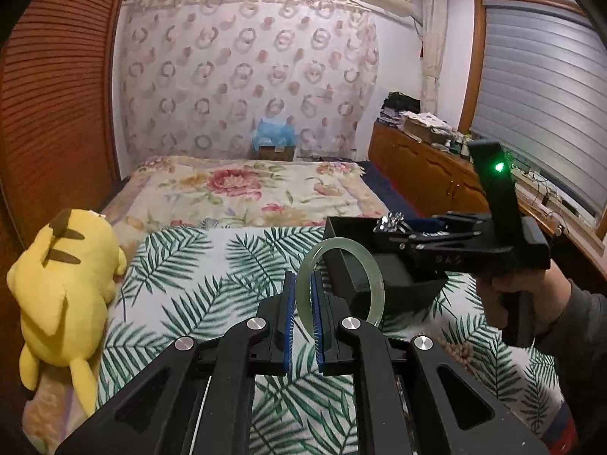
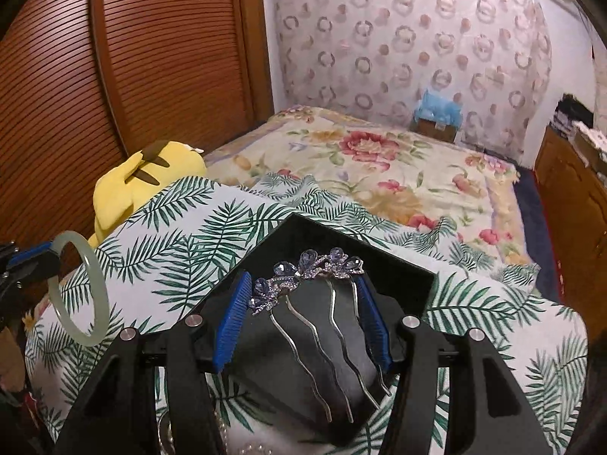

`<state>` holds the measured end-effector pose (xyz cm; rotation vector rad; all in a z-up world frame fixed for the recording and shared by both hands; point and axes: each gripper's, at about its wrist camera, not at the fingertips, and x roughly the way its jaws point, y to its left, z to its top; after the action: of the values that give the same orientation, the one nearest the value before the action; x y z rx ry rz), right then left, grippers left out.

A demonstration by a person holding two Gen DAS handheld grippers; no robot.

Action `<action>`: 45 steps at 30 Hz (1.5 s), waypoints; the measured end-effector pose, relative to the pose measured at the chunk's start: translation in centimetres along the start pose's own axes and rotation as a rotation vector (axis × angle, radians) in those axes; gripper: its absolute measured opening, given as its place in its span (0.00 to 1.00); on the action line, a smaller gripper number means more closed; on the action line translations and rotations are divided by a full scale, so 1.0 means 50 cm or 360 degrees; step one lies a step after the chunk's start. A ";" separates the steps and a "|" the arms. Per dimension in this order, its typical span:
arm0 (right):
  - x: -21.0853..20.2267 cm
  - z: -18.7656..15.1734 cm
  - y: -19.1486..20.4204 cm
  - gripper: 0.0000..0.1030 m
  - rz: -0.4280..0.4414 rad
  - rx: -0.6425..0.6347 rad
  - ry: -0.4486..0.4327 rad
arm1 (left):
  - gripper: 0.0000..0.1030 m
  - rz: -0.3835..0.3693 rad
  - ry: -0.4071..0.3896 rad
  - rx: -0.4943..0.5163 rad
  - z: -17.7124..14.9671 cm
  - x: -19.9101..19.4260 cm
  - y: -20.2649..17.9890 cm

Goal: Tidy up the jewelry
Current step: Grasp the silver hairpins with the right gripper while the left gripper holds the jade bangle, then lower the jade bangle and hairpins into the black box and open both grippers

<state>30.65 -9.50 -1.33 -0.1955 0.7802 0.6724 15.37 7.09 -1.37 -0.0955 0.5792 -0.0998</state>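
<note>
The pale green bangle (image 1: 338,281) stands upright, pinched by its rim in my left claw (image 1: 302,305), held above the leaf-print cloth (image 1: 197,284). My right claw (image 2: 303,303) is clamped on a jewelled hair comb (image 2: 308,280), its prongs hanging over the black box (image 2: 394,284) on that cloth. A yellow plush toy (image 1: 64,295) lies on the bed's left edge.

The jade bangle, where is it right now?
The jade bangle is held upright in the left tongs, above the leaf-print cloth and just left of the black box; in the right wrist view it shows at far left.
</note>
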 end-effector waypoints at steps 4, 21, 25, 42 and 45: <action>0.019 0.003 0.000 0.57 0.0010 0.0012 0.0018 | 0.07 0.0015 0.0001 0.0009 0.013 0.015 -0.005; -0.085 -0.062 -0.082 0.58 -0.0063 0.0179 -0.0061 | 0.07 -0.0015 0.0067 0.0058 0.050 0.124 -0.071; -0.118 -0.097 -0.091 0.58 -0.0082 0.0174 -0.0083 | 0.07 -0.0011 0.0120 0.0114 0.050 0.169 -0.108; -0.154 -0.186 -0.067 0.58 -0.0062 0.0146 -0.0055 | 0.11 0.0028 0.0284 0.0214 0.031 0.248 -0.157; -0.158 -0.202 -0.055 0.58 -0.0069 0.0129 -0.0053 | 0.17 0.0021 0.0273 0.0220 0.031 0.234 -0.157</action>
<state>22.39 -19.52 -3.07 -0.1271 0.7680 0.6004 25.42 -2.00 -5.50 0.0516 0.7425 -0.1354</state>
